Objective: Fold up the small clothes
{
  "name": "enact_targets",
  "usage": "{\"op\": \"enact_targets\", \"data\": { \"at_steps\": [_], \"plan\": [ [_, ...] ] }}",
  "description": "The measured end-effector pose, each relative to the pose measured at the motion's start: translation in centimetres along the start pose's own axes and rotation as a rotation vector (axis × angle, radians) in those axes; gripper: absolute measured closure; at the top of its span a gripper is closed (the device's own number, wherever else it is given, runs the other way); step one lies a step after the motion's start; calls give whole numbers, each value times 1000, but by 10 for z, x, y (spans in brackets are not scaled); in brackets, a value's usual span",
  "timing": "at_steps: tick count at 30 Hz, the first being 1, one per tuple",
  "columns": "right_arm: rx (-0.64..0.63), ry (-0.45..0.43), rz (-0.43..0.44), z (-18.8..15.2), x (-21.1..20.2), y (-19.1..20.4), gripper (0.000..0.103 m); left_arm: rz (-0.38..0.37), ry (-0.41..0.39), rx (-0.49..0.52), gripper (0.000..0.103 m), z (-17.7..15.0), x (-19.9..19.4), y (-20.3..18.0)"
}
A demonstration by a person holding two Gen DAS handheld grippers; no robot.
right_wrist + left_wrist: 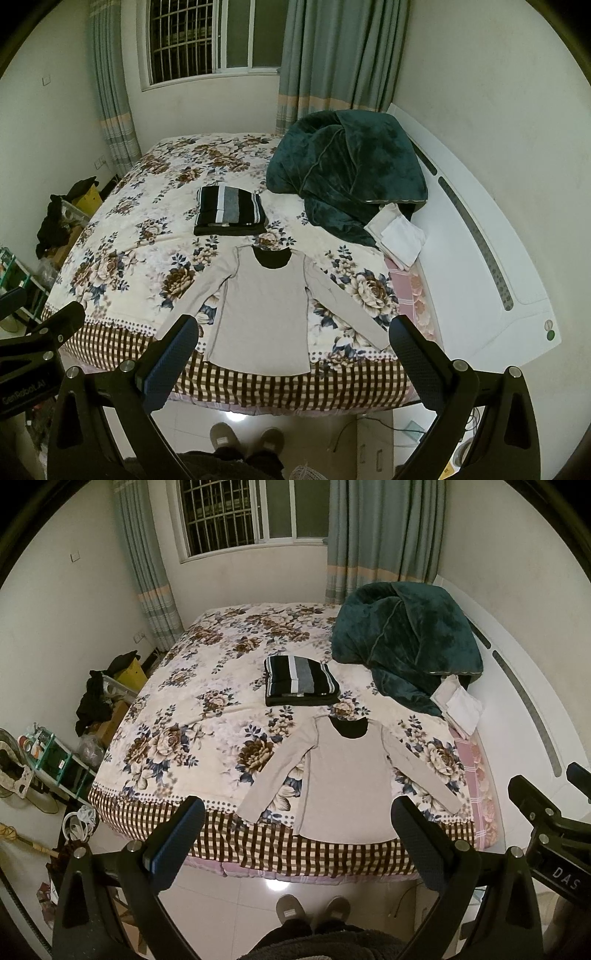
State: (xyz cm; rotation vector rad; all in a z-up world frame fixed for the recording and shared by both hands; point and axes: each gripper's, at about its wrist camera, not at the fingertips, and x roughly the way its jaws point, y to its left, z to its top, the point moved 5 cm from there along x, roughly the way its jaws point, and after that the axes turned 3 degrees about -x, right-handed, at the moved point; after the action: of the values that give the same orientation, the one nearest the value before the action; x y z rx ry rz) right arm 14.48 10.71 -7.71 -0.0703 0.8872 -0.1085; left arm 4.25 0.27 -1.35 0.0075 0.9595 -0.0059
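Beige shirt (345, 779) flat, both tools apparently empty

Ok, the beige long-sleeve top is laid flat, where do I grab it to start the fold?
Take the beige top by its sleeve cuffs, probably: each sleeve lies splayed outward and down toward the near bed edge. Bring the left gripper onto the left cuff and the right gripper onto the right cuff, coming from the foot of the bed.

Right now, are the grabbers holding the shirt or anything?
No, nothing is held. The left hand-held gripper and the right hand-held gripper are both open, above the floor at the bed's edge. The shirt lies flat, untouched.
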Motion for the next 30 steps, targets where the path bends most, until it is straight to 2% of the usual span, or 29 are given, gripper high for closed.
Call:
{"op": "enact_targets", "data": {
  "at_steps": [16,19,22,25,29,30],
  "plan": [
    [3,-3,1,-6,3,-3,0,-8,1,-3,0,3,1,-7],
    [22,16,0,-4,11,-9,0,4,-5,7,0,12,13,-14],
    [91,64,7,-6,39,-27,0,36,-22,6,0,20,46,-13],
    [183,121,-39,-19,88,-62,0,80,-26,18,0,27,95,-13],
    [359,237,-116,-60,180,-130,0,147,5,47,0,28,180,-23],
    [408,274,-131,-74,206,-150,0,169,39,52,0,26,210,-31]
  ]
}}
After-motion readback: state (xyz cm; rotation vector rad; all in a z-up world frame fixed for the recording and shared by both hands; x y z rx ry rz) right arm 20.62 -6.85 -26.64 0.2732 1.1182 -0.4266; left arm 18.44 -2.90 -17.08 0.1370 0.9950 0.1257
